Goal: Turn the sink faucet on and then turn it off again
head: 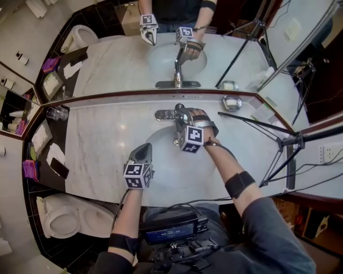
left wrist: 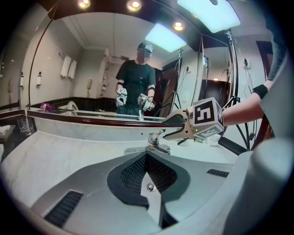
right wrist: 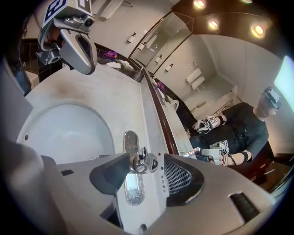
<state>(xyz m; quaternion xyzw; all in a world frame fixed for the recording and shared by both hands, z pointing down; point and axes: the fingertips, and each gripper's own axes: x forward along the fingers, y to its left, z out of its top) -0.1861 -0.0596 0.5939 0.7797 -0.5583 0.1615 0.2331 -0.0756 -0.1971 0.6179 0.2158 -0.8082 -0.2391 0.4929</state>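
Here, right gripper (right wrist: 147, 172) fingers (right wrist: 181, 176) flank the faucet handle (right wrist: 143, 161).

Location type: bathroom.
Evidence:
- Toilet (head: 61, 220) on dark tile floor (head: 86, 249), left of counter in head view.
- Oval sink (head: 171, 174) set in white marble counter (head: 102, 150); chrome faucet (head: 165, 114) at rear edge.
- Wide mirror (head: 118, 59) along full counter length, w/ angled side panels.
- Drinking glasses (head: 56, 112) at counter's back left corner.
- Towels (left wrist: 69, 68) hung on wall, seen via mirror.
- Recessed ceiling spots (left wrist: 133, 5) overhead.
- Non-std item: tripod (head: 278, 144) at counter's right end.
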